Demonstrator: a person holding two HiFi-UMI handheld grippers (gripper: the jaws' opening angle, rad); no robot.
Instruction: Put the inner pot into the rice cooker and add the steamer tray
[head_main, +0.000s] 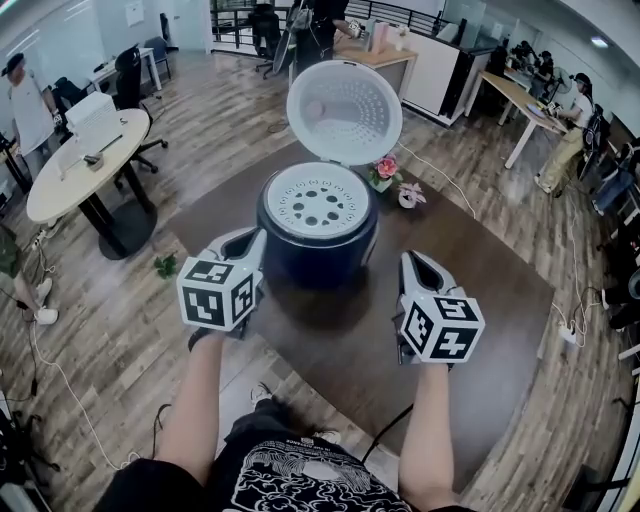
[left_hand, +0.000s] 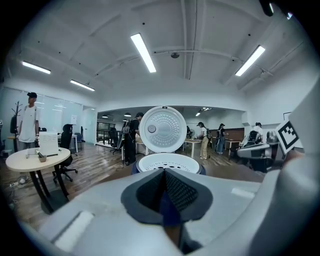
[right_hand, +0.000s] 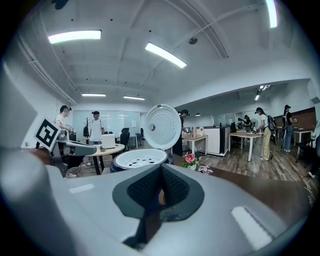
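The rice cooker stands on the dark brown bench, its dark blue body facing the person and its lid swung up and back, so the white dimpled underside shows. The steamer tray, white and round with a ring of holes, sits in the mouth of the cooker, level with the rim. It covers the opening, so I cannot tell from here whether the inner pot is under it.

The person holds both tools low in front of the cooker, one to each side of it. The left tool points at the cooker's left flank, very near the wall; whether it touches I cannot tell. Its jaws are pressed together with nothing between them, and its own view looks over them straight at the tray and the raised lid. The right tool hangs a little apart from the cooker's right side, jaws likewise pressed together and holding nothing.

Just behind the cooker on the right stands a small pot with a pink flower, and beside it a second small flower. Off to the left is a round pale table on the wooden floor.
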